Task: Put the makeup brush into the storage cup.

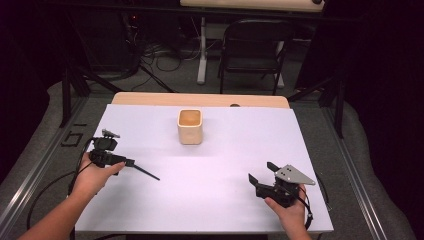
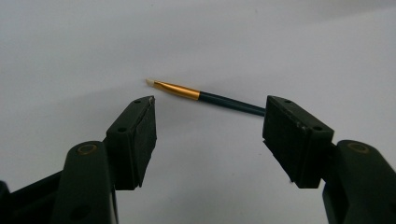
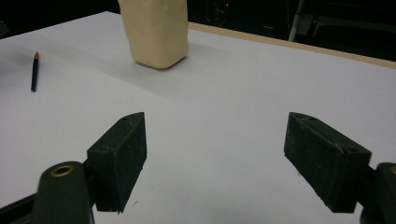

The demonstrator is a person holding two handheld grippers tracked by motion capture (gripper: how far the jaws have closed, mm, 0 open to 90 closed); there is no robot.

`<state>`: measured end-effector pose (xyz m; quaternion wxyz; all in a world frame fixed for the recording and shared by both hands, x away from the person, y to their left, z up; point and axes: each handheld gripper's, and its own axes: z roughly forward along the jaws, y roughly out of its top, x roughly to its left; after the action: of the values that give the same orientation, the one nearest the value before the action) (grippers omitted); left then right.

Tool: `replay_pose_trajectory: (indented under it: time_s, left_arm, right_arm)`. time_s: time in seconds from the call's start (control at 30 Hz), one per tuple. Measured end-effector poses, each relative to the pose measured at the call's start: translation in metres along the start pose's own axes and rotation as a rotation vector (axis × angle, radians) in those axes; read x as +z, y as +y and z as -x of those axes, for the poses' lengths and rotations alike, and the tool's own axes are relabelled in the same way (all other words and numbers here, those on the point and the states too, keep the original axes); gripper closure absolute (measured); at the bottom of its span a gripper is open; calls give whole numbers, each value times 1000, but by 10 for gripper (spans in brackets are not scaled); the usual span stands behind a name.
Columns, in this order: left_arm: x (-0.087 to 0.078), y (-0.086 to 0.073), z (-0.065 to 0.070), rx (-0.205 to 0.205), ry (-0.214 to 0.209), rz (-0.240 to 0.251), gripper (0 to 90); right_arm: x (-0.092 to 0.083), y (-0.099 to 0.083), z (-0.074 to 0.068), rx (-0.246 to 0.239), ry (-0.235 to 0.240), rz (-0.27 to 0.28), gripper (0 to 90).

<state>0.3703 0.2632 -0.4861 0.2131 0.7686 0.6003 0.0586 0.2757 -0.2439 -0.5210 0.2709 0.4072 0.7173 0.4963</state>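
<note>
Left gripper jaws wide, straddling paintbrush near table left edge. Right gripper jaws wide. Beige cup toward far edge.

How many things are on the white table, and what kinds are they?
Cups: 1, the cream cup
Brushes: 1, the thin dark brush with a gold band, lying flat
Tools: 2, the left tool and right tool, both open and empty
Total: 4
</note>
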Motion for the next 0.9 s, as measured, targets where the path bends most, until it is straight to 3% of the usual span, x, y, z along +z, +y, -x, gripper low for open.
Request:
replay_pose_trajectory:
  time_s: [0.9]
  left_arm:
    - [9, 11, -6, -29, 20, -99, 365]
  right_arm:
    - [2, -1, 0, 1, 13, -20, 214]
